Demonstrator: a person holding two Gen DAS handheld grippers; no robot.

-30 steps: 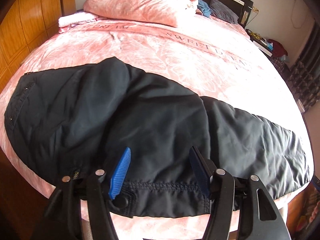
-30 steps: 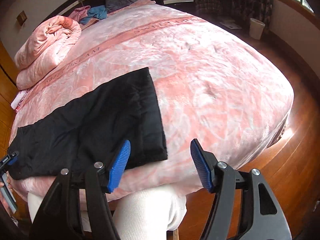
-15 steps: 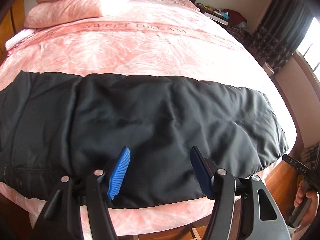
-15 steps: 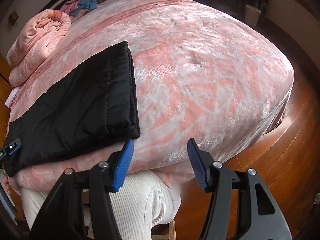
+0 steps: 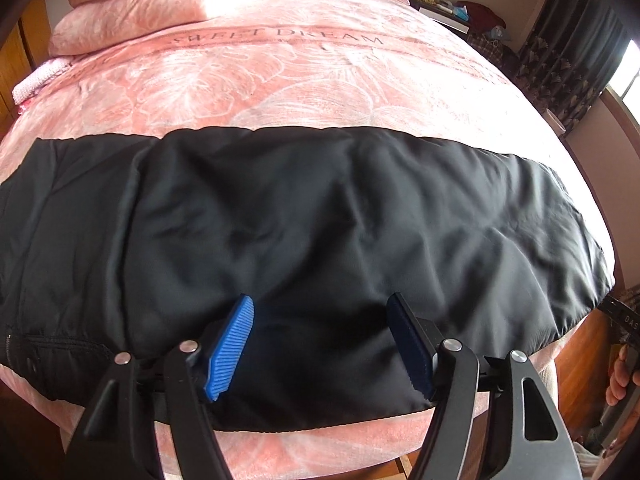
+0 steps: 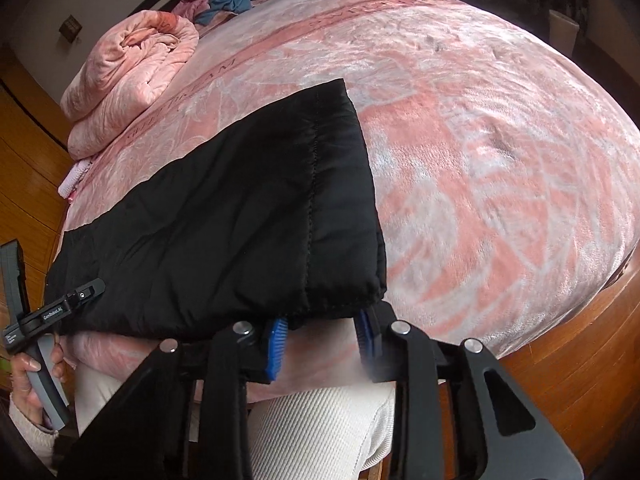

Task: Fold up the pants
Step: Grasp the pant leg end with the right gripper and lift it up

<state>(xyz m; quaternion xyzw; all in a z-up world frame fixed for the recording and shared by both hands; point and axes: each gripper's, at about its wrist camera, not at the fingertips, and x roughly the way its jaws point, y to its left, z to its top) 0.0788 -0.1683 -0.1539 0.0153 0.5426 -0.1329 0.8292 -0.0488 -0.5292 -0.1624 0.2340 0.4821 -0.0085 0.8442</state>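
1. Left wrist view: the black pants [image 5: 300, 240] lie lengthwise across the near part of the bed [image 5: 280, 80], along its near edge, legs seemingly laid one over the other into one long band.
2. The left gripper [image 5: 320, 344] hovers over the near hem side of that band. Its jaws stand apart and are opening, and the cloth lies below them, not pinched.
3. Right wrist view: the right gripper [image 6: 324, 340] is at the leg-cuff corner of the pants [image 6: 224, 232], right at the bed's edge. Its jaws are closing with the cuff edge between them; whether the pads already press the cloth I cannot tell.
4. Progress, as I judge it: the lengthwise fold looks done, while the crosswise folds that shorten the band are not yet made. Taking the cuff end looks like the start of that.
5. Edges: the near long edge of the pants overhangs or rides the rounded rim of the bed [image 6: 500, 160], so cloth could slide off toward the person's knee below.
6. Open room: beyond the pants, much of the pink bedspread is bare. A folded pink quilt [image 5: 160, 4] sits well apart near the headboard.
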